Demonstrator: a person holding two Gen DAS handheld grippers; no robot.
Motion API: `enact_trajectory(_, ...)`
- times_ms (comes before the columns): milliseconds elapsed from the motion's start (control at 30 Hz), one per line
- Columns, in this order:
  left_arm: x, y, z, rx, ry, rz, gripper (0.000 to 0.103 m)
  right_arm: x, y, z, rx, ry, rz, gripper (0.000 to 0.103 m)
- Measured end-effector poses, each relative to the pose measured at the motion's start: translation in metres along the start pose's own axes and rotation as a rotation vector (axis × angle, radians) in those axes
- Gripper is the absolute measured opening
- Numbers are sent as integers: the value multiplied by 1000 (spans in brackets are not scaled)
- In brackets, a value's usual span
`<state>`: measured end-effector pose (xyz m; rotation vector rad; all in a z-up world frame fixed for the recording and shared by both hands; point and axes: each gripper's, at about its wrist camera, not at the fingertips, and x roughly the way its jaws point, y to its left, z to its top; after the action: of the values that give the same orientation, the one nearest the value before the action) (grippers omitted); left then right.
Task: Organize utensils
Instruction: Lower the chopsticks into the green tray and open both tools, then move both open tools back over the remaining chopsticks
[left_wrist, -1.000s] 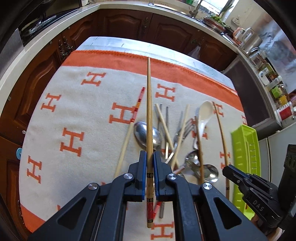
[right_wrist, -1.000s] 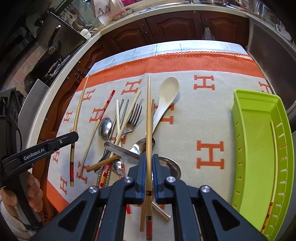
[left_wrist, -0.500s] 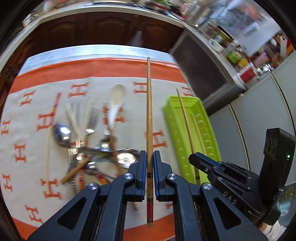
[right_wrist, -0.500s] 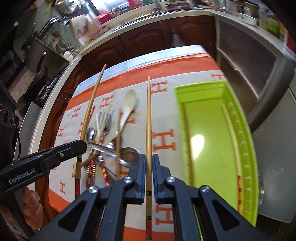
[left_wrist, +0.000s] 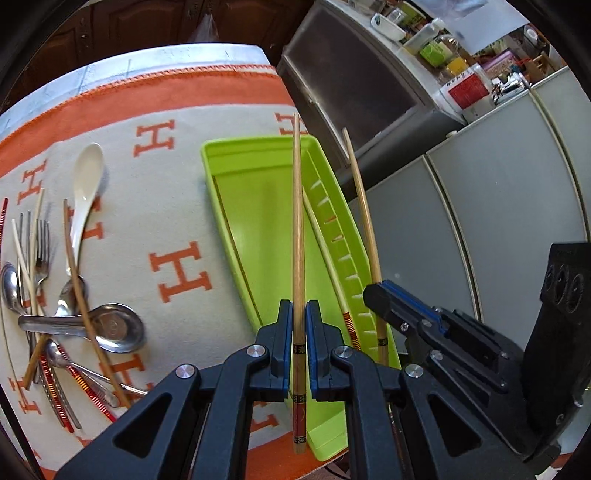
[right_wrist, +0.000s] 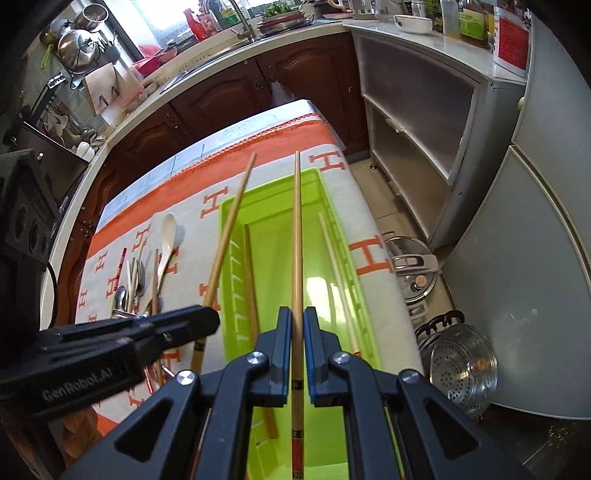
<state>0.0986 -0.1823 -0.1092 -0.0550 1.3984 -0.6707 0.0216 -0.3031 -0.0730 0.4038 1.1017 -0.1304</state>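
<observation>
your left claw (left_wrist: 299, 325) is clamped on a wooden chopstick (left_wrist: 297, 221), which runs from between the pads toward 12 o'clock, above the green tray (left_wrist: 258, 206). your right claw (right_wrist: 294, 332) is clamped on a second chopstick (right_wrist: 296, 240), also pointing to 12 o'clock over the tray's floor. in the left wrist view the right claw sits at 4 o'clock with its stick slanting over the tray's slotted side wall; in the right wrist view the left claw shows at 8 o'clock, its stick crossing the tray's near-side rim.

two chopsticks already lie in the tray: a pale chopstick with a striped end (left_wrist: 327, 258) along the slotted wall, and a darker chopstick (right_wrist: 253, 295) by the opposite wall.

the tray rests on the orange-and-cream cloth (left_wrist: 177, 155) covering the surface. at 9 o'clock in the left view lies the utensil pile (left_wrist: 55, 295), well apart from the tray: a white spoon (left_wrist: 83, 192), forks (left_wrist: 37, 243), metal spoons (left_wrist: 114, 326) and more chopsticks crossed over one another.
</observation>
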Motion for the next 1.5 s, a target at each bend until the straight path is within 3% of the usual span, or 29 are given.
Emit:
enact_trajectory(67, 8, -1, -1, 6, 20, 0, 6, 5, -3, 4, -19, 11, -7, 7)
enact_trajectory(200, 13, -1, -1, 5, 28, 20, 23, 15, -3, 10, -49, 53, -18, 7)
enact_trajectory(433, 4, 2, 0, 7, -12, 67, 40, 28, -3, 17, -67, 103, -10, 7)
enact_trajectory(733, -24, 18, -9, -5, -62, 107, 42, 33, 14, 14, -100, 144, 7, 7)
enact_trajectory(900, -47, 27, -14, 8, -119, 133, 49, 32, 27, 12, -116, 153, 19, 7)
enact_trajectory(1133, -79, 42, -27, 26, -184, 179, 50, 25, 62, 6, -162, 158, 31, 7)
enact_trajectory(1433, -112, 84, -55, -33, -225, 240, 51, 28, 98, 3, -186, 163, 55, 7)
enact_trajectory(1500, -119, 96, -63, -54, -237, 259, 57, 29, 115, 3, -207, 155, 67, 7)
